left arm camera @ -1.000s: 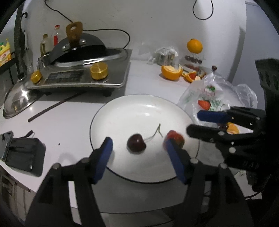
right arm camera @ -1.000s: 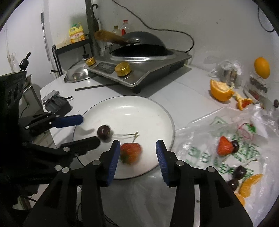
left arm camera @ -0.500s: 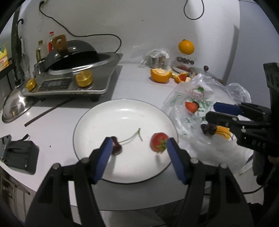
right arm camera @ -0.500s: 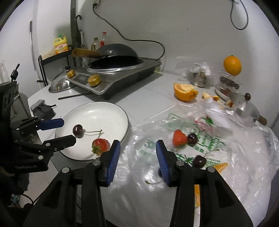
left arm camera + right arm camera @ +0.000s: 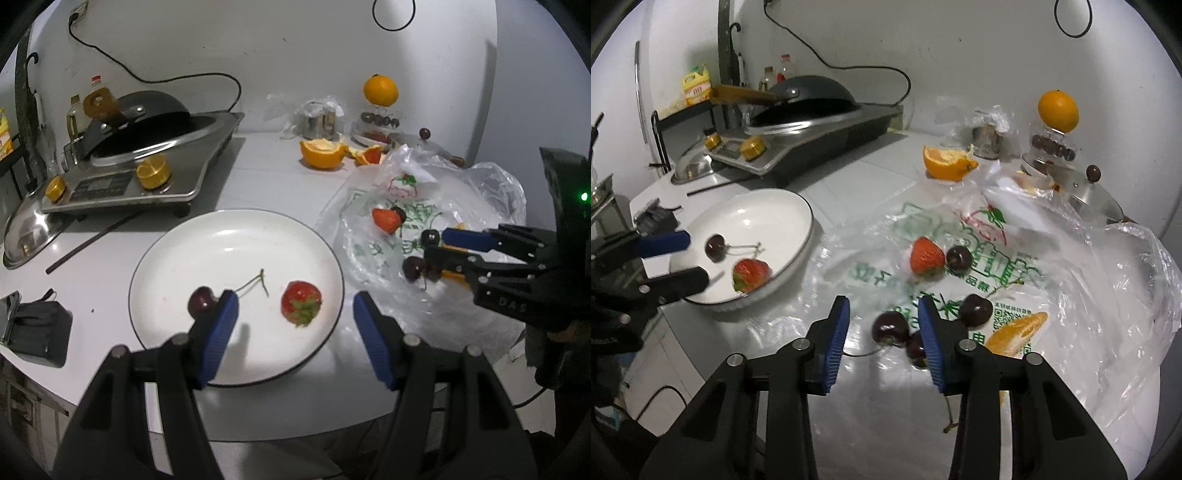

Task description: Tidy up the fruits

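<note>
Over the printed plastic bag [image 5: 1015, 273], the right gripper [image 5: 882, 328] was closing around a dark cherry [image 5: 889, 326], its pads not yet pressing it. Beside it, the left gripper [image 5: 291, 325] hovered open and empty above the white plate [image 5: 221, 236], which held a strawberry [image 5: 301, 302] and a stemmed cherry [image 5: 201, 300].

A plain white wall [image 5: 295, 55] fills the upper frame, a black cable [image 5: 159, 79] trailing down from a socket [image 5: 79, 7] at upper left. The white countertop [image 5: 273, 181] spans the centre. At far left stands a dark metal rack [image 5: 683, 110] (its shelf holds a yellow bottle [image 5: 697, 84]). Lighting is dim and cool.
</note>
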`<state>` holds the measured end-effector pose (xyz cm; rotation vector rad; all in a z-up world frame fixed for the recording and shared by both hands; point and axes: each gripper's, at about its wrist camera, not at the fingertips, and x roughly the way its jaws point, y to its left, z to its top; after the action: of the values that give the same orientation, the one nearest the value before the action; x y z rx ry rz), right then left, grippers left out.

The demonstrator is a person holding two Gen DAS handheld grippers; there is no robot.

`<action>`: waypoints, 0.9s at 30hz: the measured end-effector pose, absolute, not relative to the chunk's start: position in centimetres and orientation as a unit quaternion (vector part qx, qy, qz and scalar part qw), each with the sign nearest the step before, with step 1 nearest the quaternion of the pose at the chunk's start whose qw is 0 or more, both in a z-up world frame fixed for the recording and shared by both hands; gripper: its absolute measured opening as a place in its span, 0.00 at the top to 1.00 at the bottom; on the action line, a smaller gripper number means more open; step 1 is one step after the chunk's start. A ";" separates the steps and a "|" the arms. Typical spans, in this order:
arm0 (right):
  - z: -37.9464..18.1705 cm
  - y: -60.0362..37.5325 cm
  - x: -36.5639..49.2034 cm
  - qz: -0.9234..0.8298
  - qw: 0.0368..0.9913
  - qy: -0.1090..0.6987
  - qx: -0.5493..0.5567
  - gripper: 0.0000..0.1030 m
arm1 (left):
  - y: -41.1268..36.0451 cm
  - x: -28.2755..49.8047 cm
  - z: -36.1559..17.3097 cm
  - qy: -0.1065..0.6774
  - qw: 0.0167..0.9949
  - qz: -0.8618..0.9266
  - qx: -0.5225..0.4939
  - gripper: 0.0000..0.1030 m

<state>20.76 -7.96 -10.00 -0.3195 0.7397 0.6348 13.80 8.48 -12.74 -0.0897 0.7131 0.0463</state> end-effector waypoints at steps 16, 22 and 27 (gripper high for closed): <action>-12.5 -6.7 21.7 0.317 0.852 0.353 -0.222 0.65 | 6.7 15.2 -13.0 0.361 0.931 0.029 -0.038 0.36; -13.5 -5.5 21.5 0.314 0.844 0.340 -0.270 0.68 | 6.8 15.3 -13.0 0.361 0.931 0.032 -0.038 0.36; -13.9 -5.0 20.8 0.312 0.841 0.319 -0.307 0.72 | 7.1 15.2 -13.0 0.361 0.931 0.035 -0.042 0.36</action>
<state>20.77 -5.00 -13.88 -0.6478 0.6731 0.6602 15.19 7.09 -13.01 -0.0857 0.7386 0.0716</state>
